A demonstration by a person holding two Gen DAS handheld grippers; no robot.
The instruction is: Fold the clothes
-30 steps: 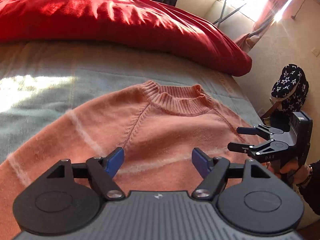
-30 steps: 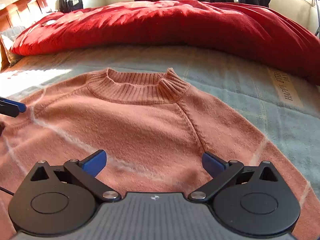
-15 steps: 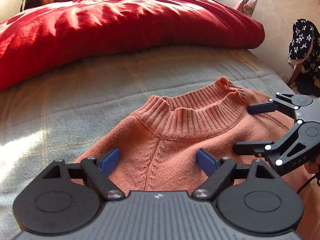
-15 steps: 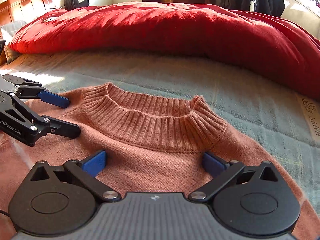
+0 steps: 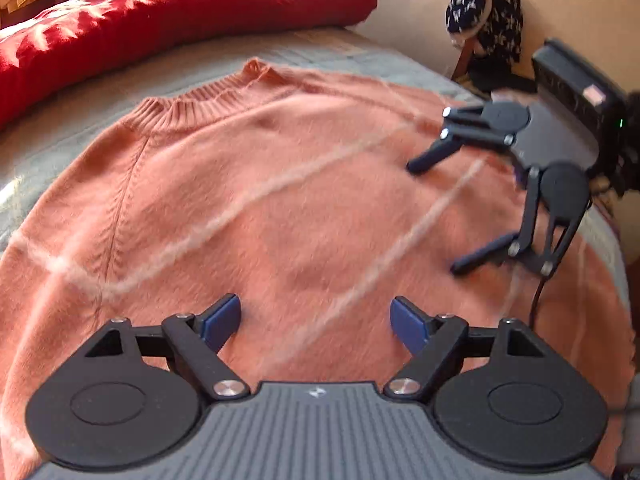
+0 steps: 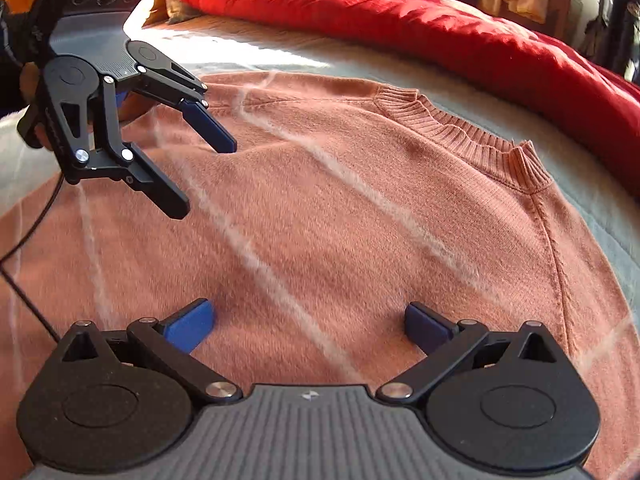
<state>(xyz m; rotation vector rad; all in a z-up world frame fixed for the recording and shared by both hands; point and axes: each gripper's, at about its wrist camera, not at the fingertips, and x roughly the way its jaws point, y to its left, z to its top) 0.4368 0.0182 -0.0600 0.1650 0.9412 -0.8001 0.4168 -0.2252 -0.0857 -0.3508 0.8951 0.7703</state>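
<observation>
Sunlight falls across the bed (image 5: 72,136), and at the far left of the left wrist view a heaped red blanket (image 5: 180,16) runs along its back edge. Just below it lies the salmon-pink sweater (image 5: 280,184), spread flat on the grey-green cover, ribbed collar (image 5: 192,100) pointing toward the blanket, pale thin stripes crossing the knit. Low in the middle, the left gripper (image 5: 315,322) hovers over the sweater's body, blue pads wide apart, nothing between them but the cloth underneath. Whether the tips touch the knit, I cannot tell. A small pale logo mark sits on its ribbed housing, too small to read.

Moving right, the right gripper (image 5: 434,220) comes in over the sweater's far side, fingers spread, empty. Behind it, a dark star-patterned cloth (image 5: 484,16) hangs by the wall.

Over to the right wrist view: the left gripper (image 6: 204,176) at the left, fingers parted above the knit, a thin black cable (image 6: 28,240) trailing from it. In the centre, the right gripper (image 6: 306,324) stands open over the sweater (image 6: 360,220). No lettering is legible anywhere; the picture is slightly blurred.
</observation>
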